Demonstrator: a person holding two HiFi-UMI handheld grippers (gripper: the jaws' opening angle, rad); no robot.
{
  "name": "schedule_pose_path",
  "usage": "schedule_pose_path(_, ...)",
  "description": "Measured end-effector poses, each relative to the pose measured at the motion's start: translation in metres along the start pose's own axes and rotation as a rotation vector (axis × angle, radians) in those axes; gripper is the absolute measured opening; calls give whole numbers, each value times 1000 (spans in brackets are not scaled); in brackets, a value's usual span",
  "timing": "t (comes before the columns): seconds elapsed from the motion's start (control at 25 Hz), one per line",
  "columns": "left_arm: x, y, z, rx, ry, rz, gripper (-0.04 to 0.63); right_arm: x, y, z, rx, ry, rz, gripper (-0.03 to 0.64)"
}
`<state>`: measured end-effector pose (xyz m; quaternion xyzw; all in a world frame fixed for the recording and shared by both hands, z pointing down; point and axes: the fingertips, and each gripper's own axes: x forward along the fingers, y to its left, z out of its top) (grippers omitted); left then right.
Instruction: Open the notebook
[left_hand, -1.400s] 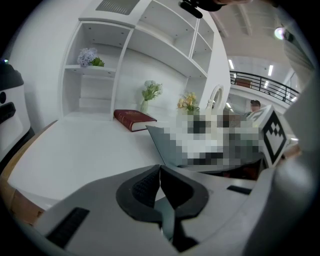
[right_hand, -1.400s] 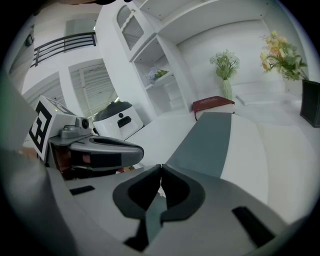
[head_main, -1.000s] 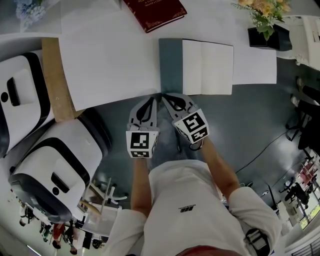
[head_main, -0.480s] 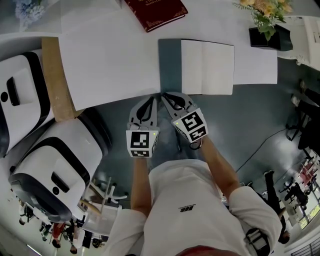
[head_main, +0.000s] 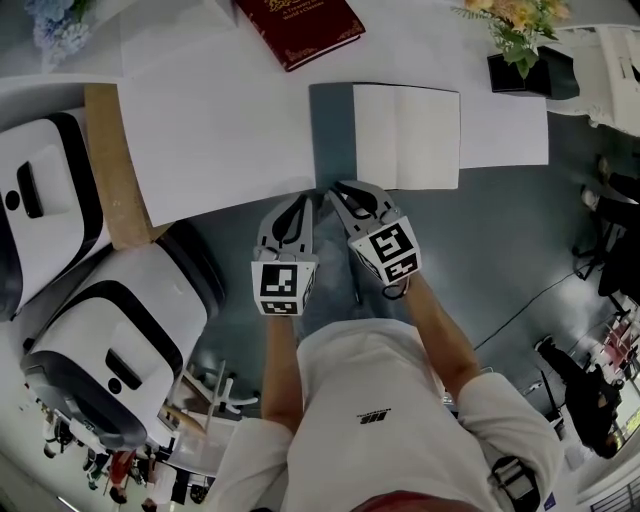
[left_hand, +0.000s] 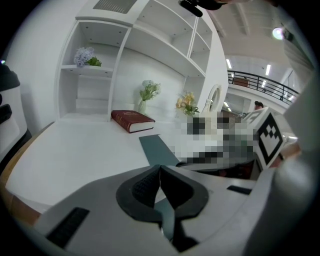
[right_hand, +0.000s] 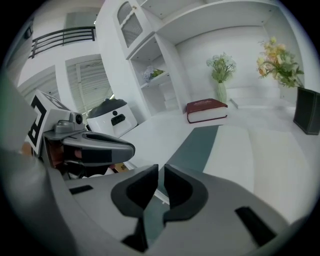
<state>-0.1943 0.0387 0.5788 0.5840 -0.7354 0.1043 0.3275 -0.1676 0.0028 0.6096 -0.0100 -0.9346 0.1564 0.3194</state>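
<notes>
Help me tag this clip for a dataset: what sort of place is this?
Probably a staged study corner inside a large hall or showroom: a white desk with a book and flowers, built-in white shelves, and a railed upper gallery behind.

bare table lies free left of the notebook; red book behind; black flower pot blocks its far right

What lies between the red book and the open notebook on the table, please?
Nothing lies there. The head view shows only a bare stretch of white table top between the red book and the notebook.
</notes>
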Motion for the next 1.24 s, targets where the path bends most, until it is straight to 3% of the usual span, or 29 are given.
schedule_pose_path(0.52, 0, -25, 25, 46, -36, -58, 0, -57, -16, 38, -61, -60, -142, 14)
schedule_pose_path(1.24, -27, -62, 62, 135, -65, -116, 0, -118, -10, 57, -73, -106, -231, 14)
